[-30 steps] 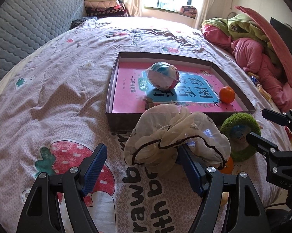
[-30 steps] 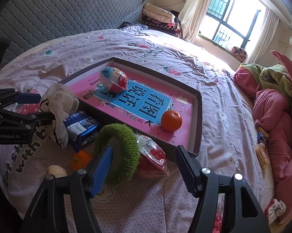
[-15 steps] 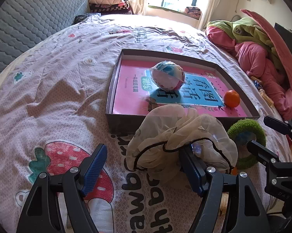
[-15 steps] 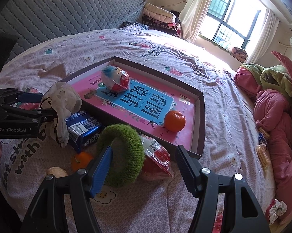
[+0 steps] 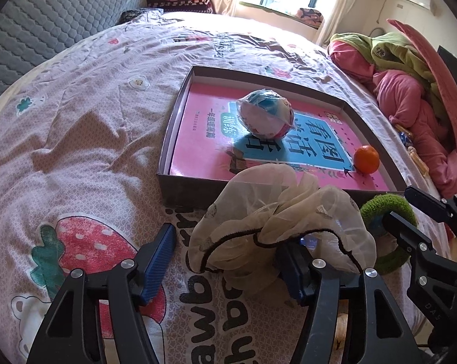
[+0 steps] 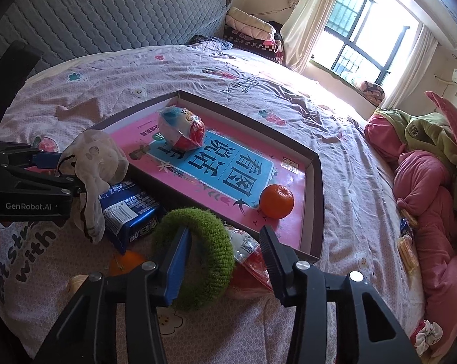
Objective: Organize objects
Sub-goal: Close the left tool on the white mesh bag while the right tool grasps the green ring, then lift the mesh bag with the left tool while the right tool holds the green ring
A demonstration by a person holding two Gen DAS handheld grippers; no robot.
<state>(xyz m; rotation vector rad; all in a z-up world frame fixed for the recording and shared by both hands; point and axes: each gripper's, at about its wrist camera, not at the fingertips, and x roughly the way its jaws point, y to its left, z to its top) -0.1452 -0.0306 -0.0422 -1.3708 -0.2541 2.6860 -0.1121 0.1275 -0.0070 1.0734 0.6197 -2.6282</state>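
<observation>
A cream mesh bundle (image 5: pixel 277 224) with a black cord lies on the bed in front of the dark tray (image 5: pixel 173 139). My left gripper (image 5: pixel 226 236) is closing around it. Its left pad stands just clear of the bundle and its right finger is tucked under the cloth. My right gripper (image 6: pixel 225 230) is closing on the near side of a green fuzzy ring (image 6: pixel 198 251). Its left finger sits in the ring's hole, and a red and clear packet (image 6: pixel 249 261) lies by the right pad, which does not visibly press. The tray holds a wrapped ball (image 6: pixel 181 129) and an orange (image 6: pixel 276 201).
A blue carton (image 6: pixel 131 212) and a second orange (image 6: pixel 125 262) lie between the bundle and the ring. Pink and green bedding (image 6: pixel 425 166) is heaped at the right, with small snack packets (image 6: pixel 406 242) beside it. A grey quilted headboard (image 6: pixel 107 15) stands behind.
Both grippers' jaws have narrowed. The left pad has come in toward the mesh bundle. The right gripper's left finger has slid in to the ring's hole. Neither hand has shifted much.
</observation>
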